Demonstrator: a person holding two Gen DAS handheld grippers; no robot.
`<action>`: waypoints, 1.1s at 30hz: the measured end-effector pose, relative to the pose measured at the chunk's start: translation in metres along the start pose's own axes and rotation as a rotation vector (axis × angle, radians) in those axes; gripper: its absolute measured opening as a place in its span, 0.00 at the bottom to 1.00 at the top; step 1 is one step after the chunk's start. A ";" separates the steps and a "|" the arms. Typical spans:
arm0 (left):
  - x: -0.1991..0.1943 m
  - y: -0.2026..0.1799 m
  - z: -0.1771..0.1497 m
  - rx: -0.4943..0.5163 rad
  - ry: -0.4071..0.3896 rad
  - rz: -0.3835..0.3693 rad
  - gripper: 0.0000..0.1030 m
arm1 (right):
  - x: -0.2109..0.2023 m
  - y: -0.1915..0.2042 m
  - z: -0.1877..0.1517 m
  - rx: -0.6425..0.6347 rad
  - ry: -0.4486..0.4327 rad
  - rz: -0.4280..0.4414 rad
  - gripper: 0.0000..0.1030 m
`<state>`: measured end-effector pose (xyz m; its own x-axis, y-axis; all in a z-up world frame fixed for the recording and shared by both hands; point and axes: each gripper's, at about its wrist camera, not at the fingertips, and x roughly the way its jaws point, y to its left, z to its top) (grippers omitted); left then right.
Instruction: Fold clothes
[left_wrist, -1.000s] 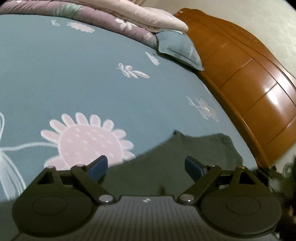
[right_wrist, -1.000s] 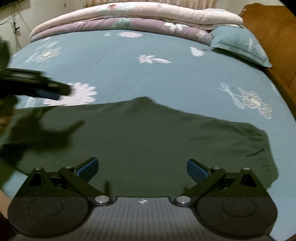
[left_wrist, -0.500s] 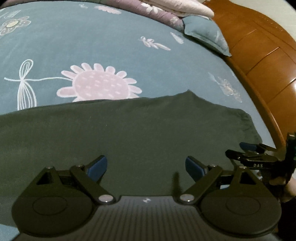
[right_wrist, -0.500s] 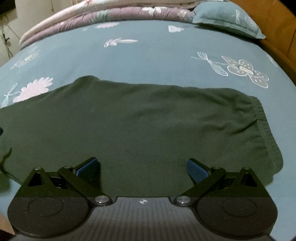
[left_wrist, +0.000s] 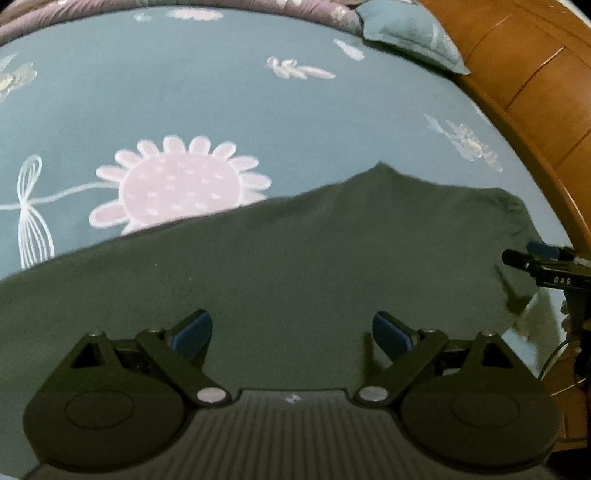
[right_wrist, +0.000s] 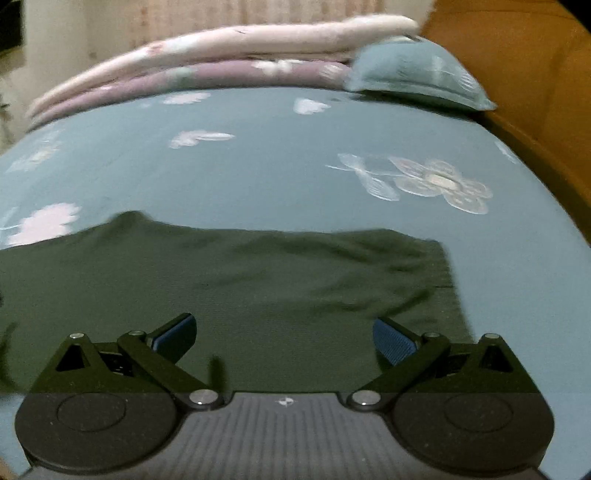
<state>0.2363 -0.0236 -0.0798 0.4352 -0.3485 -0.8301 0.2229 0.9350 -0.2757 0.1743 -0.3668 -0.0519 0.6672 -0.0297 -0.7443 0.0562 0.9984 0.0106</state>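
A dark green garment (left_wrist: 295, 266) lies spread flat on the teal flowered bed sheet (left_wrist: 184, 92). My left gripper (left_wrist: 291, 332) hovers open over its near middle, nothing between the blue pads. In the right wrist view the same garment (right_wrist: 258, 280) shows its elastic waistband end at the right. My right gripper (right_wrist: 284, 336) is open just above that end, holding nothing. The right gripper's fingertips (left_wrist: 532, 254) also show at the right edge of the left wrist view, beside the garment's corner.
A wooden headboard (left_wrist: 535, 81) runs along the right side of the bed. A teal pillow (right_wrist: 413, 74) and folded pink and purple quilts (right_wrist: 221, 55) lie at the far end. Bare sheet (right_wrist: 295, 166) stretches beyond the garment.
Both views have tilted up and pulled back slightly, so more of the bed shows beyond the garment. The right gripper has sunk closer to the waistband end. Both stay open.
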 end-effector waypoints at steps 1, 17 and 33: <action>0.002 0.002 -0.001 -0.004 -0.004 -0.003 0.92 | 0.008 -0.007 -0.003 0.024 0.045 -0.006 1.00; -0.016 0.024 -0.009 -0.061 -0.042 -0.054 0.93 | 0.020 -0.001 -0.013 0.006 0.026 -0.070 1.00; -0.013 0.049 -0.006 -0.143 -0.057 -0.121 0.99 | 0.023 0.003 -0.009 0.017 0.062 -0.099 1.00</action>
<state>0.2363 0.0274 -0.0860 0.4627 -0.4584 -0.7588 0.1524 0.8843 -0.4413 0.1833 -0.3636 -0.0749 0.6101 -0.1248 -0.7824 0.1324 0.9897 -0.0546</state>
